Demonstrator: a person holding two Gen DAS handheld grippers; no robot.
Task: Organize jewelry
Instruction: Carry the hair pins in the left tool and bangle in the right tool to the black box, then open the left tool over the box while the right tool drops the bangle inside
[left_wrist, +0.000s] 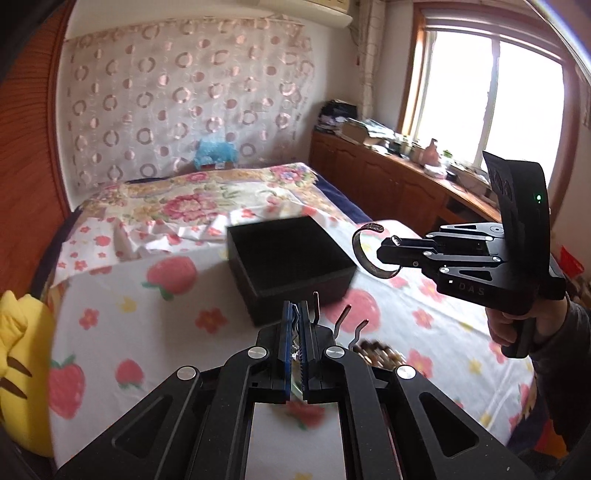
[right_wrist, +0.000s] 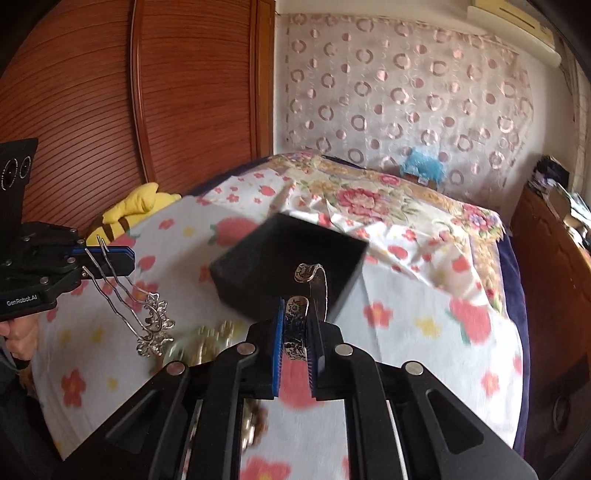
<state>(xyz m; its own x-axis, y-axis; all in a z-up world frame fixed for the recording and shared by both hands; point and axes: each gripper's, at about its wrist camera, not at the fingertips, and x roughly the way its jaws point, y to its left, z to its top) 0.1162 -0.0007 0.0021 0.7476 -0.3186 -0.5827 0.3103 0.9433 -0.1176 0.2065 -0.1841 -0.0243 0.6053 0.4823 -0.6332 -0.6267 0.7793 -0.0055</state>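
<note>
So far nothing shows inside the black box (left_wrist: 291, 264), which sits open on the bed (left_wrist: 424, 354); both pieces are in the air. Right tool (right_wrist: 298, 334) clamped on a silver cuff bangle (right_wrist: 312, 291), held just right of the box, near its rim. Left tool (left_wrist: 295, 332) clamped on a silver hairpin (right_wrist: 147, 314), its ornament dangling near-side of the box. More beaded jewelry (left_wrist: 376, 350) lies on the bed below. Most of the sorting looks undone.
</note>
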